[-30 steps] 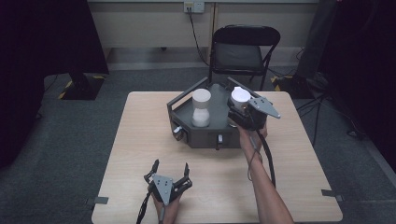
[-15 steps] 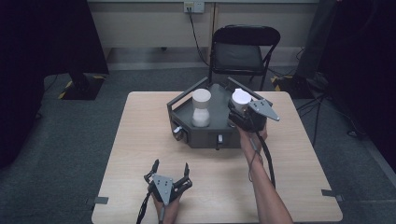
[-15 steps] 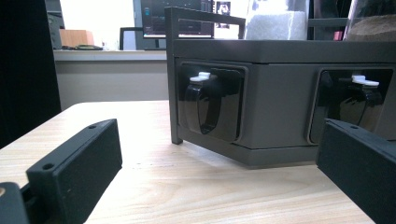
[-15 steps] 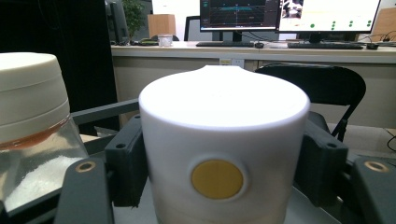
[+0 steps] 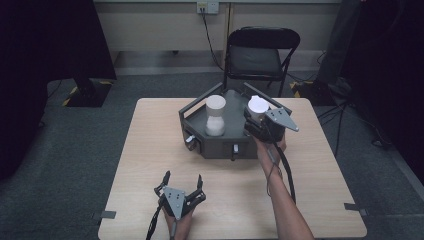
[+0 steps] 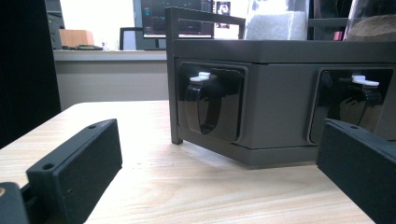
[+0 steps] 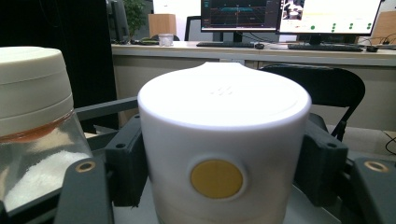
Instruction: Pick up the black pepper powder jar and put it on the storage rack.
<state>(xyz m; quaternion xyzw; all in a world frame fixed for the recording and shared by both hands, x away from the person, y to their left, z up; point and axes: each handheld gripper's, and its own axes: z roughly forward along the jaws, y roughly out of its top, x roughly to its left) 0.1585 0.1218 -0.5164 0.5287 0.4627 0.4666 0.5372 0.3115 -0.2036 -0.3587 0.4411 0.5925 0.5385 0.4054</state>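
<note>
Right gripper view has the right tongs (image 7: 217,179) closed on a white jar (image 7: 224,140), one pad against each side of its wall, the yellow dot on the jar facing the camera. The grip sits low on the body, under the broad white lid. From the high view, the same tongs (image 5: 256,120) hold the jar (image 5: 258,107) at the right rear of a dark grey tray (image 5: 220,145) on the bench (image 5: 150,150).

What could go wrong, as I judge it: the jar's wall is smooth and rounded, so a tilt of the hand while lifting could let it twist or slide between the pads. Just to the left of these tongs stands a second jar (image 7: 35,121), clear with a cream lid and white grains inside; a sideways swing could knock it over. The tray's raised rail (image 5: 192,107) could also catch the jar's base if it is drawn out too low.

Left tongs (image 5: 181,186) rest on the bench well short of the tray, wide open and empty. In the left gripper view the tray's front wall (image 6: 280,116) stands ahead between the spread jaws, with two dark latches (image 6: 208,109), each with a white tab, nothing touching them. The white jar lies far ahead and to the right of these tongs.
</note>
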